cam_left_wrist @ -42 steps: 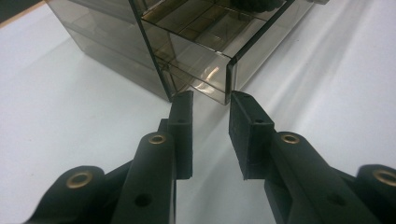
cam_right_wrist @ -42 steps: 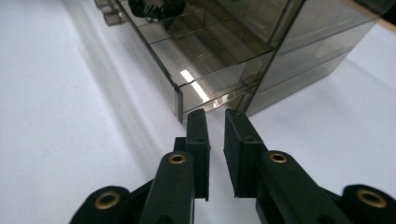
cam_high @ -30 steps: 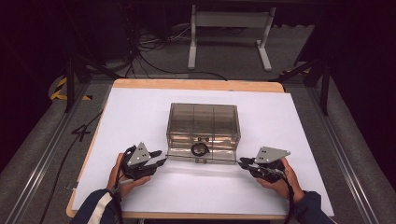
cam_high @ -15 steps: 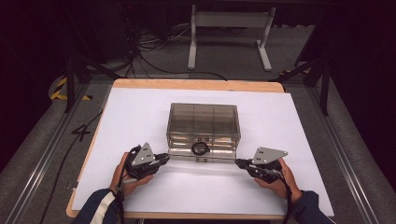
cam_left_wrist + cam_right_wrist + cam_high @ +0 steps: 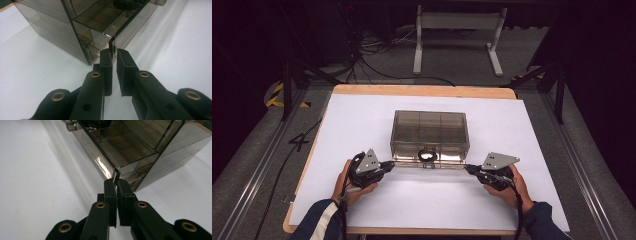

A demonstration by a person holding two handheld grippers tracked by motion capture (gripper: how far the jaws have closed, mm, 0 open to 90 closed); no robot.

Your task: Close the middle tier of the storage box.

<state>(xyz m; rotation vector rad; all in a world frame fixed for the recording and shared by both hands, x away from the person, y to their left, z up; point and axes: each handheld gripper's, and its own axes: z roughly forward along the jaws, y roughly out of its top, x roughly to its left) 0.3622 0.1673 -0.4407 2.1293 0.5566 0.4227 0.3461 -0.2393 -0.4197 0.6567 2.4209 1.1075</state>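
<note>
Left hand-held gripper point(image 5: 113, 53) just closing on box point(image 5: 430, 131) tab, right hand-held gripper point(image 5: 116, 182) likewise

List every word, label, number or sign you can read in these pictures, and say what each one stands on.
None: no readable text anywhere.
Smoky clear plastic box: no label or print on its lid or walls.
White table cover: blank.
Left gripper and right gripper: plain black jaws with brass rivets, no markings.
Yellow and black hazard stripes on the floor: a pattern, not lettering.
</note>
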